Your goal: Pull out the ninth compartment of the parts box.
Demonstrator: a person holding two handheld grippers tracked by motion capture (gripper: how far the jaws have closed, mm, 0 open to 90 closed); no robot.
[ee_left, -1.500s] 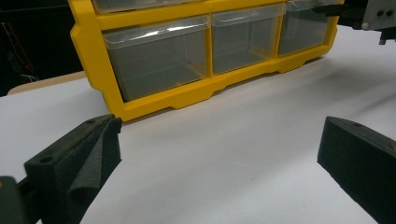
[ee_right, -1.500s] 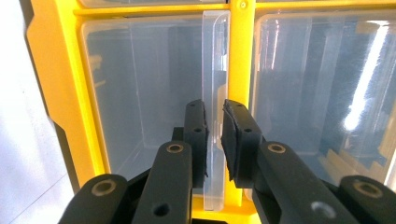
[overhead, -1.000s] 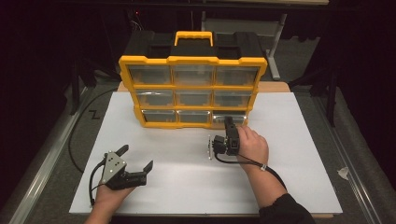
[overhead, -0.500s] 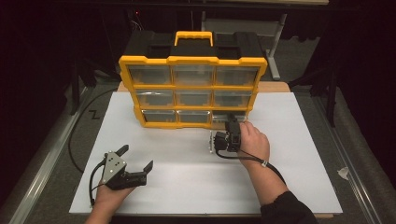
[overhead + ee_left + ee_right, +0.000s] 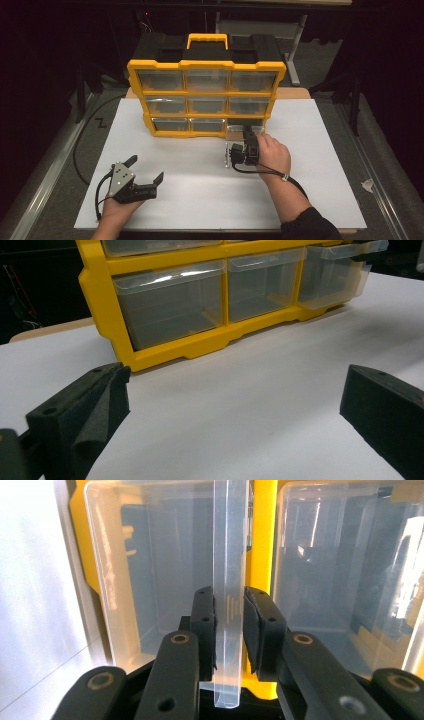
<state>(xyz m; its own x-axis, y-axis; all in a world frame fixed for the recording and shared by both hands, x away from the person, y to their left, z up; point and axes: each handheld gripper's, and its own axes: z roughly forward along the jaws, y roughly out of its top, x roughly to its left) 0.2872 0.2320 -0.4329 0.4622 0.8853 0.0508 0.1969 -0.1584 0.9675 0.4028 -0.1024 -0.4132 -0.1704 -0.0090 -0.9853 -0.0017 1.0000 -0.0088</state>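
While my left gripper (image 5: 145, 181) rests released on the worktop (image 5: 320, 200), my right gripper (image 5: 229, 625) jaws grasp the bottom-right drawer's (image 5: 231, 555) clear lip

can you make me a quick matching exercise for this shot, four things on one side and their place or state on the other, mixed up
Things:
1. left tool
2. right tool
3. bottom right drawer
4. carry handle

Place or state:
A. pulled partly out of the yellow organizer
B. on top of the organizer, at the back
C. open, resting near the front left of the white table
D. shut on the clear front lip of a drawer

Pairs: 1-C, 2-D, 3-A, 4-B
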